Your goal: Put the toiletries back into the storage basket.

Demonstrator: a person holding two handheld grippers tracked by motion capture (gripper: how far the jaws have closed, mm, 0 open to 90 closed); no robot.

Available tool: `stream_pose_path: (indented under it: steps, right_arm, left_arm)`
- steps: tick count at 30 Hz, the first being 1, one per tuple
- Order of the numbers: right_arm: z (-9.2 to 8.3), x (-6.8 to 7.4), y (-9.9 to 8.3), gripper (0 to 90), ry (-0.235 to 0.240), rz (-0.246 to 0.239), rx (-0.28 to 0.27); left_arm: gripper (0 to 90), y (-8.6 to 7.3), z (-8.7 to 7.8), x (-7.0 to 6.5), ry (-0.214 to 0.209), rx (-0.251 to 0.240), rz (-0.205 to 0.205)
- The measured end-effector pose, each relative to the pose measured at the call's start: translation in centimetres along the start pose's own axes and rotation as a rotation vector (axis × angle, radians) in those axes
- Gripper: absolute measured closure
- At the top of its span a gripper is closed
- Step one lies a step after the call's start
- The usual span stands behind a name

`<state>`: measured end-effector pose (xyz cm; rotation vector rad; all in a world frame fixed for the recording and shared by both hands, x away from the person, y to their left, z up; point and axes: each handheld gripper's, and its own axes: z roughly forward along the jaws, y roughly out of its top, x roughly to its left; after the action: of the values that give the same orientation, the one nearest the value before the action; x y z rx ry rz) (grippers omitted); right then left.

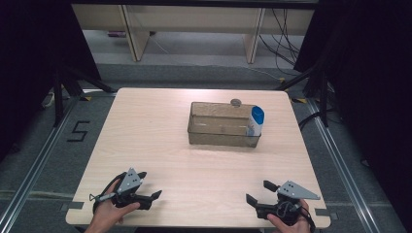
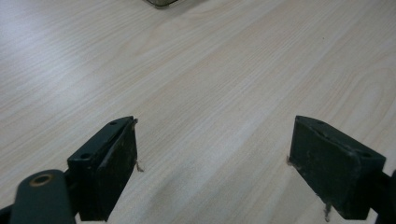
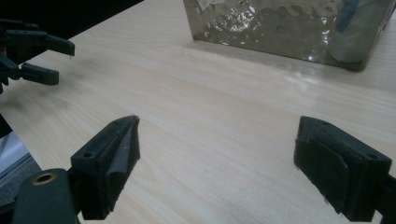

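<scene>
Both grippers, left [image 1: 151, 198] and right [image 1: 257, 193], gaping empty at near edge; best approached squarely toward bottle [image 1: 255, 121] in bin [image 1: 221, 138].

Light falls evenly from above onto the tabletop [image 1: 145, 136], which shows bright while the surroundings at both sides sink into near black. The high view is soft and slightly grainy. In the right gripper view, glare ripples on the clear bin [image 3: 280, 28], and the wood at the far left edge washes out pale in the left gripper view.
</scene>
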<state>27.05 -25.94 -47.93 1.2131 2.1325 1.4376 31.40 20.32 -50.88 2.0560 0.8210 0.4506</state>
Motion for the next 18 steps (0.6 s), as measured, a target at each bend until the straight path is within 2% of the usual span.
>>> stream_pose_path:
  steps: [2, 3, 4, 6, 7, 9, 11, 14, 15, 16, 17, 18]
  right_arm:
    - [0.0, 0.1, -0.3, 15.6, 0.0, -0.003, -0.006]
    - [-0.2, 0.2, -0.3, 15.6, -0.009, 0.004, 0.016]
    - [-0.2, 0.0, -0.4, 15.6, -0.007, -0.014, 0.016]
    - [-0.1, 0.1, -0.6, 15.6, 0.002, -0.003, 0.007]
    - [-0.2, 0.1, -0.6, 15.6, -0.003, -0.013, 0.008]
    - [-0.4, 0.4, -0.7, 15.6, 0.006, 0.023, 0.017]
    - [-0.5, 0.2, -0.9, 15.6, -0.016, -0.016, 0.032]
    - [-0.5, 0.5, -1.2, 15.6, 0.004, 0.029, 0.035]
    - [-0.5, 0.5, -1.2, 15.6, 0.004, 0.029, 0.035]
    - [-0.7, 0.3, -1.3, 15.6, -0.008, -0.012, 0.04]
    - [-0.7, 0.6, -1.4, 15.6, 0.003, 0.018, 0.035]
    - [-0.8, 0.5, -1.4, 15.6, 0.004, 0.008, 0.034]
  left_arm:
    - [14.8, 0.0, 0.1, 0.0, 0.004, -0.015, -0.002]
    - [14.8, 0.0, 0.1, 0.0, 0.006, -0.012, -0.001]
    - [14.8, 0.0, 0.1, 0.0, 0.006, -0.012, -0.001]
    - [14.9, 0.0, 0.1, -0.1, -0.002, -0.011, -0.005]
    - [14.8, 0.0, 0.1, -0.1, -0.001, -0.014, -0.005]
    - [14.8, 0.0, 0.1, -0.1, 0.0, -0.013, -0.005]
    - [14.8, 0.0, 0.1, -0.1, -0.002, -0.01, -0.005]
    - [14.8, -0.1, 0.1, -0.1, -0.002, -0.022, -0.005]
    - [14.8, -0.1, 0.1, -0.1, -0.002, -0.022, -0.005]
    - [14.8, 0.0, 0.1, -0.1, -0.001, -0.013, -0.004]
    - [14.8, 0.0, 0.1, -0.1, -0.003, -0.01, -0.004]
    - [14.9, -0.1, 0.1, -0.1, -0.001, -0.019, -0.005]
